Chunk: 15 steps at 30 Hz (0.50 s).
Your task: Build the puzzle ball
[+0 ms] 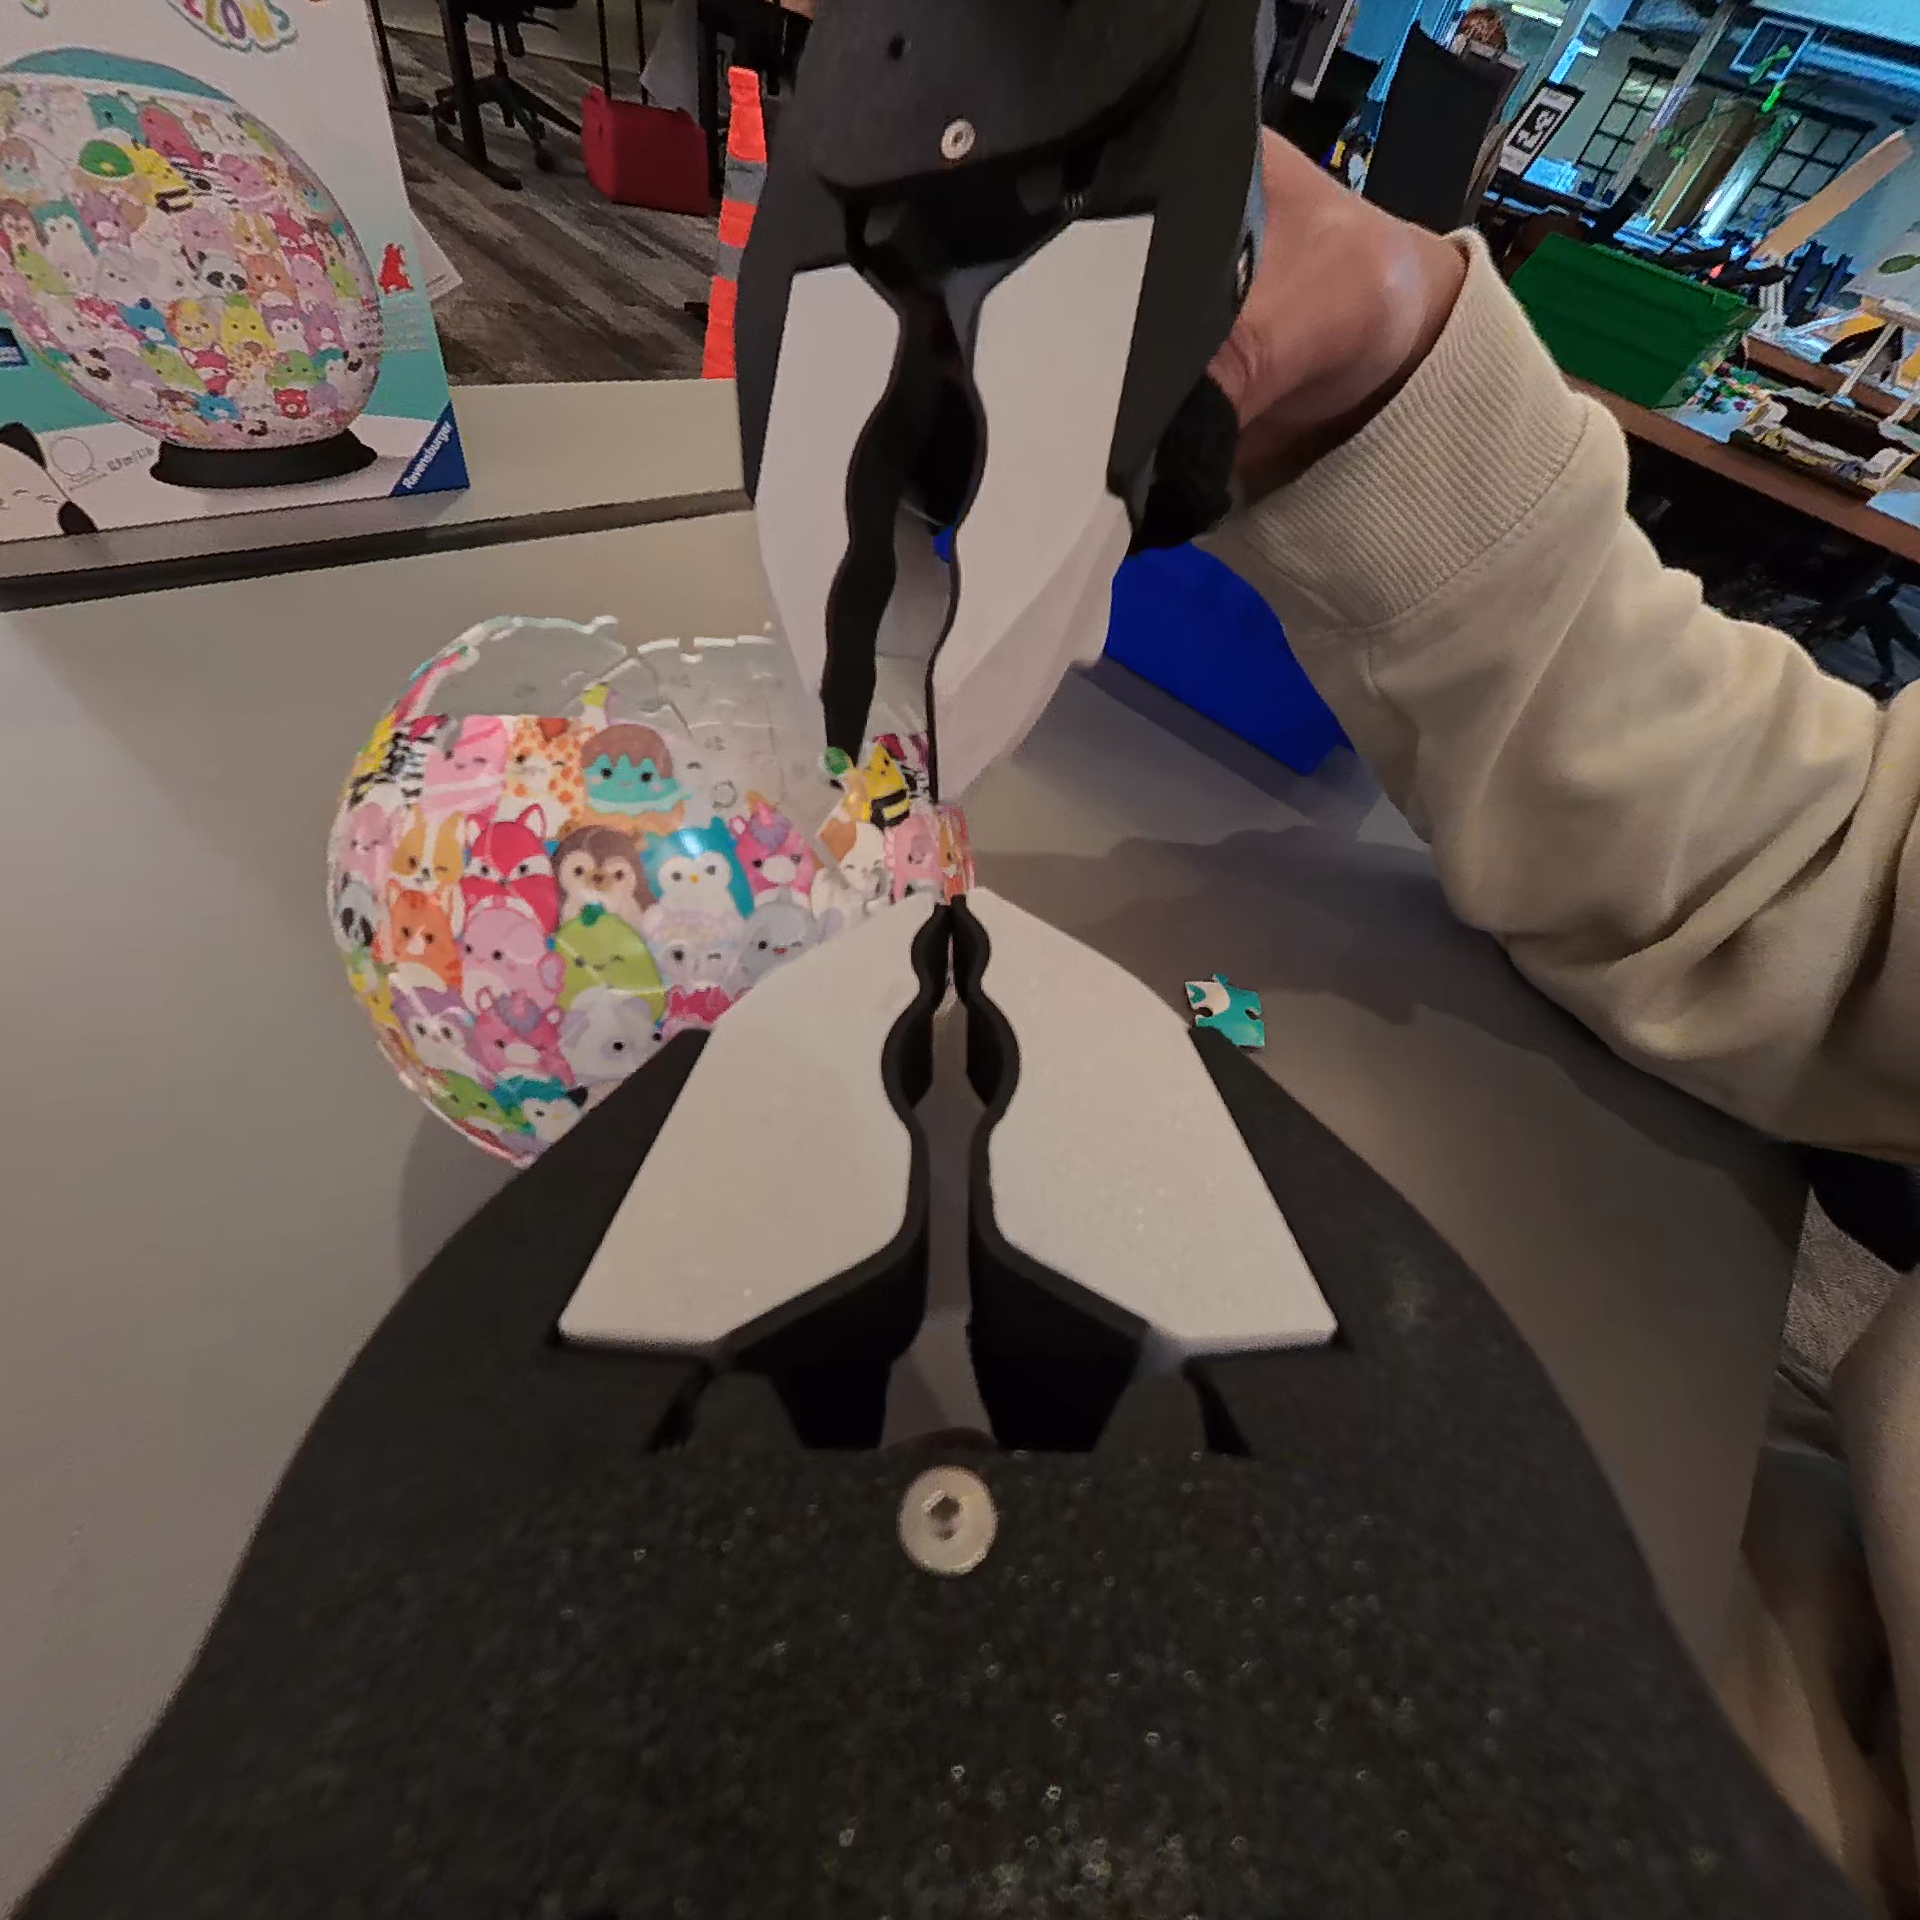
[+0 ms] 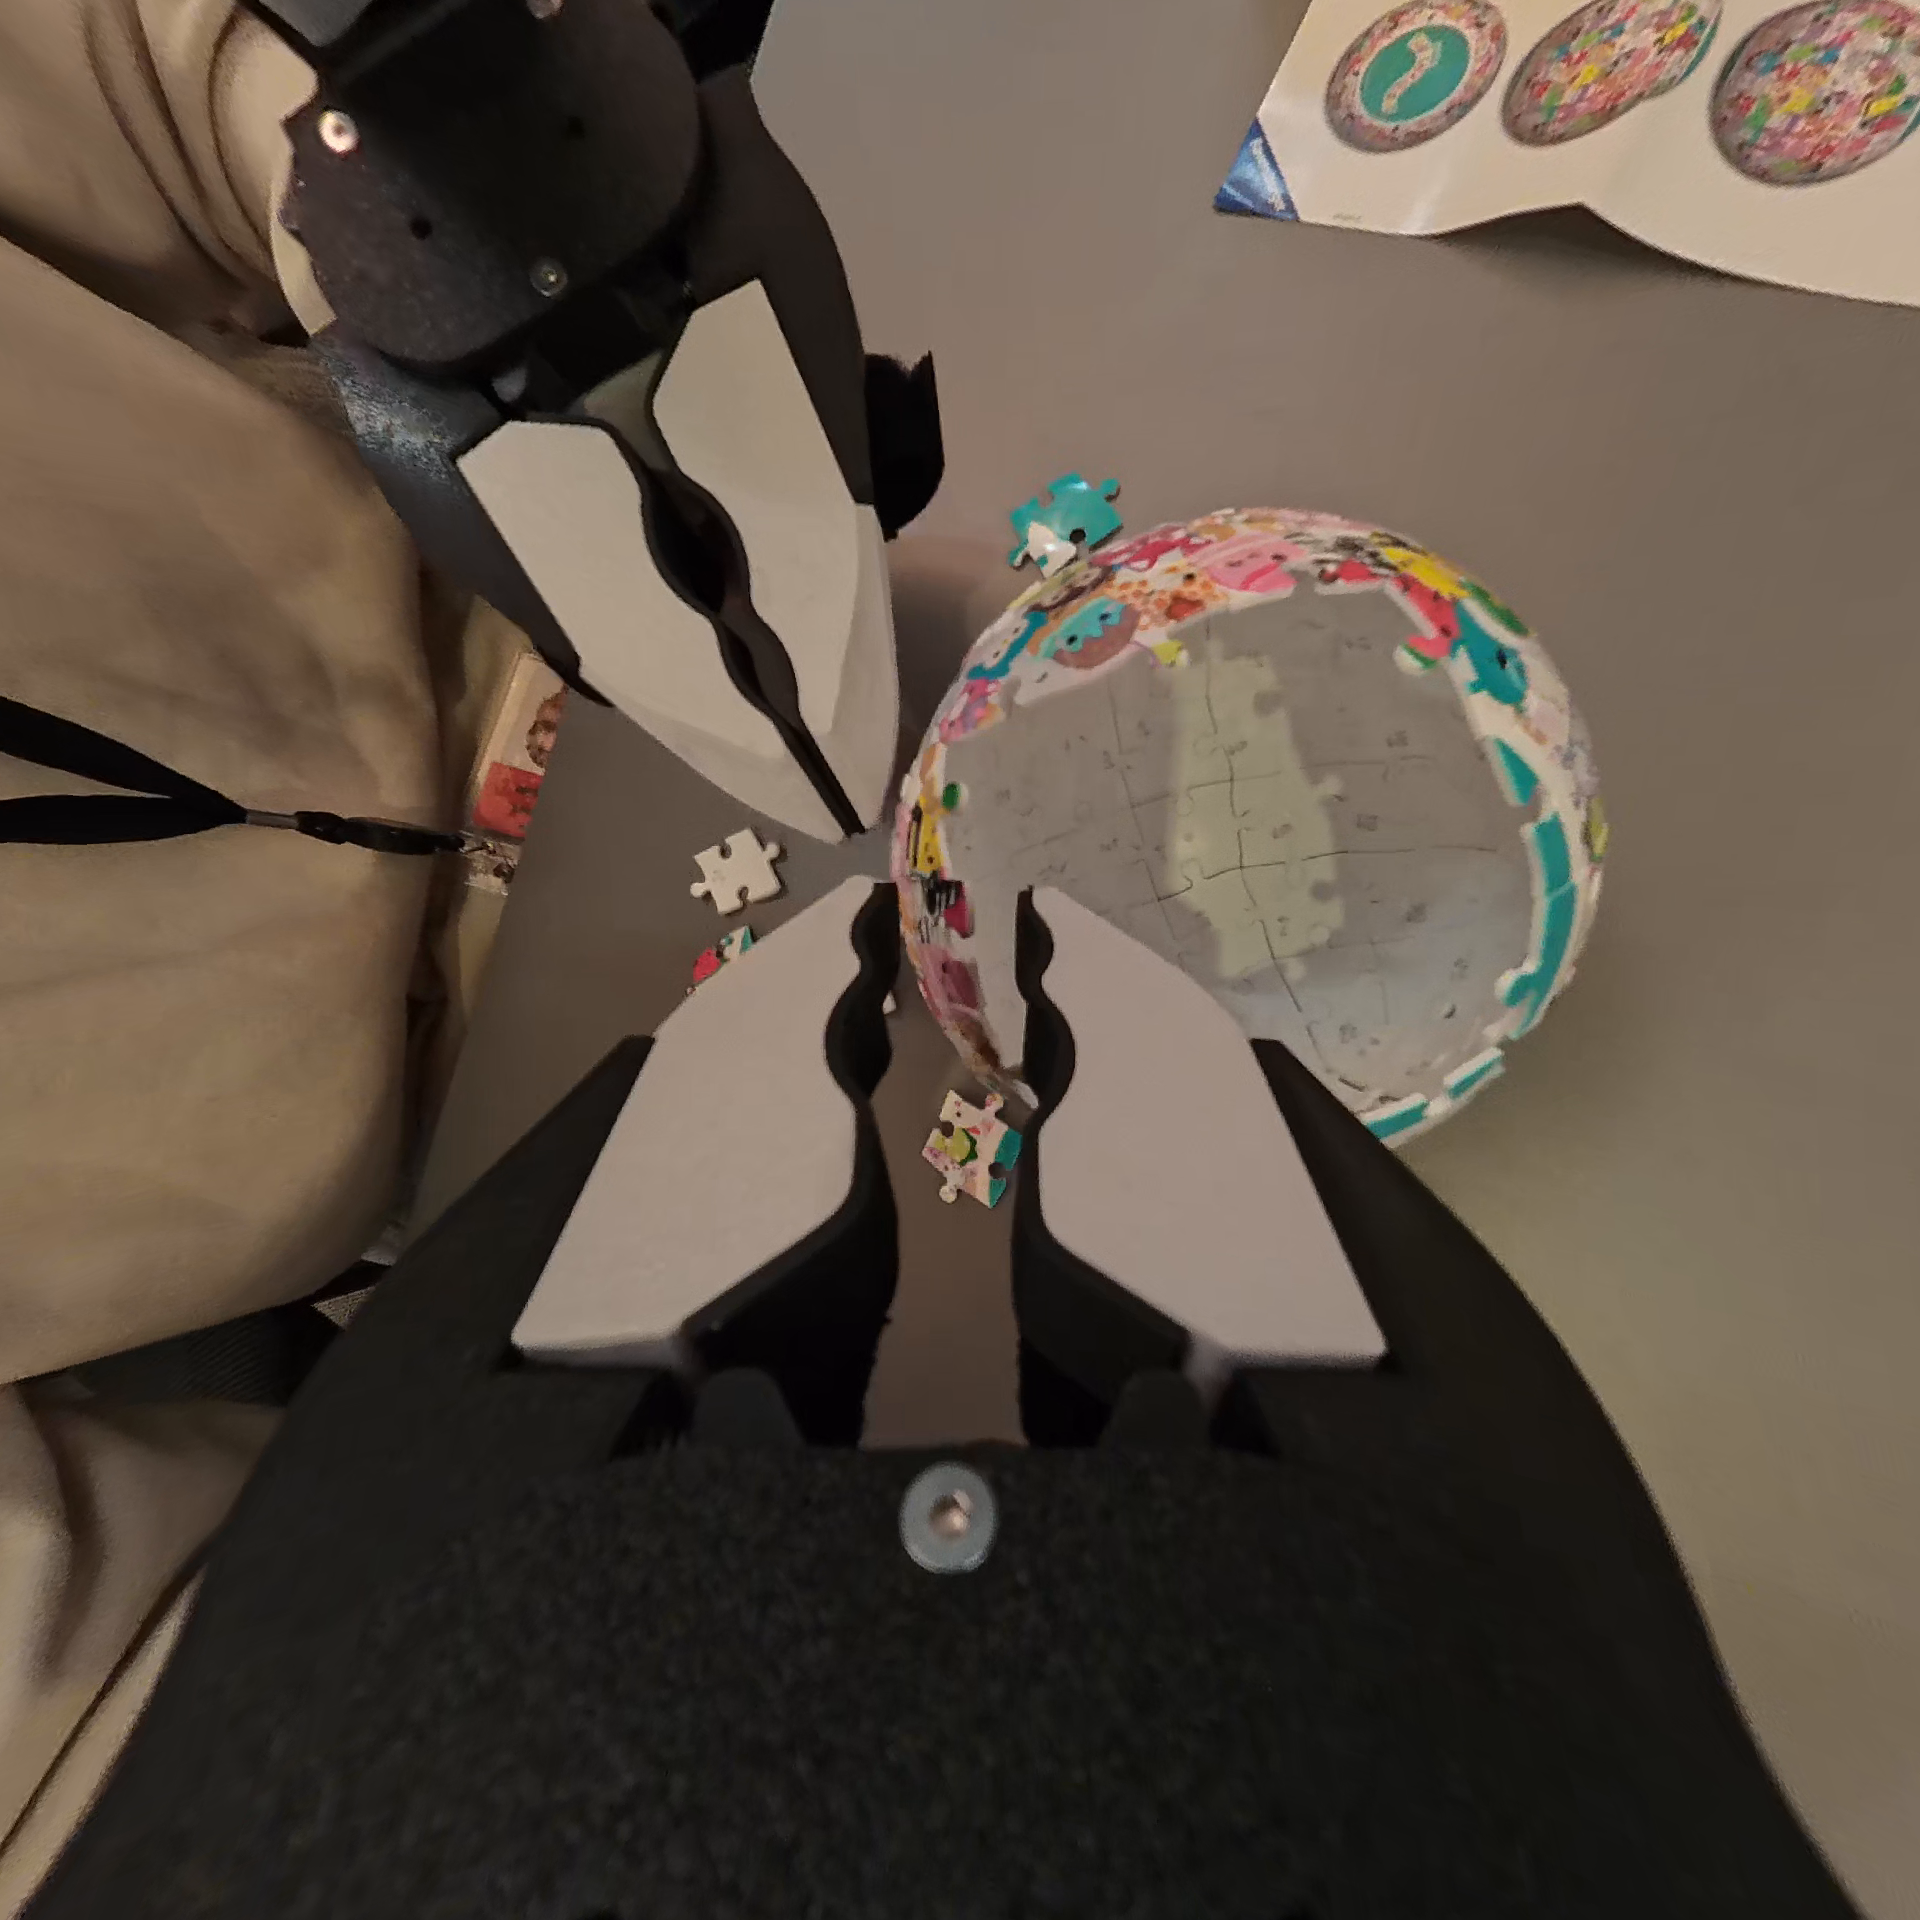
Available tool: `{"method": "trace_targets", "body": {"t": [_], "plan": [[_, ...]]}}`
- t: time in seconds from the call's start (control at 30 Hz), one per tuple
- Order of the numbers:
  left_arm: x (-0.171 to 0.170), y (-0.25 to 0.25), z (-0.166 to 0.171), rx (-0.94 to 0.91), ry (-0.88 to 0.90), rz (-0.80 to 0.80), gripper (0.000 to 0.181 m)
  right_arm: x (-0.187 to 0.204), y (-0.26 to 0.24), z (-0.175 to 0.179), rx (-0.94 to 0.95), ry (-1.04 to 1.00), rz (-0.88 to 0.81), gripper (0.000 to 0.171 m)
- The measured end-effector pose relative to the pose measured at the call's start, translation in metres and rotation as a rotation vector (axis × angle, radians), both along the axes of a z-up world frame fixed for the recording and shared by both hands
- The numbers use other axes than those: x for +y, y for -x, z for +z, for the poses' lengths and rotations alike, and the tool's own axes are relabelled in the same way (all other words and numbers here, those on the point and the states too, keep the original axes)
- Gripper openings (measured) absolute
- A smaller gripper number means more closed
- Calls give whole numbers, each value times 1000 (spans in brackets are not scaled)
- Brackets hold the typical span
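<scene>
At the centre of both frames, the half-built puzzle ball (image 2: 1247,831) rests on the grey table (image 1: 156,831), open side up. The left gripper (image 1: 948,914), fingers pressed together, braces its rim from outside, while the right gripper (image 2: 956,914) straddles the rim, jaws parted, seemingly seating a piece; loose pieces (image 2: 971,1143) lie beside.

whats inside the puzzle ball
Through the open top of the puzzle ball only the pale backs of joined pieces show, with nothing loose lying there. The right gripper covers the near rim.
</scene>
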<state>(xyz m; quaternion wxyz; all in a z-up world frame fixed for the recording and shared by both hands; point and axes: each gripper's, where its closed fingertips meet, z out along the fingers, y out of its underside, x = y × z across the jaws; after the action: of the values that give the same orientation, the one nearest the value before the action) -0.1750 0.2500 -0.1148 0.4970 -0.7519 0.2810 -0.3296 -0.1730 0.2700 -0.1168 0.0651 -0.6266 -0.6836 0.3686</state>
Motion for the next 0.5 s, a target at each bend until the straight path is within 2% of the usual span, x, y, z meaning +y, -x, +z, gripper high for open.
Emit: {"method": "trace_targets", "body": {"t": [0.2,0.5], "plan": [[-3,8,-2,0,2,14,0,0,10,20,103,-5,7,24],[-5,41,-8,-34,47,42,1,0,20,2,8,-97,31,24]]}}
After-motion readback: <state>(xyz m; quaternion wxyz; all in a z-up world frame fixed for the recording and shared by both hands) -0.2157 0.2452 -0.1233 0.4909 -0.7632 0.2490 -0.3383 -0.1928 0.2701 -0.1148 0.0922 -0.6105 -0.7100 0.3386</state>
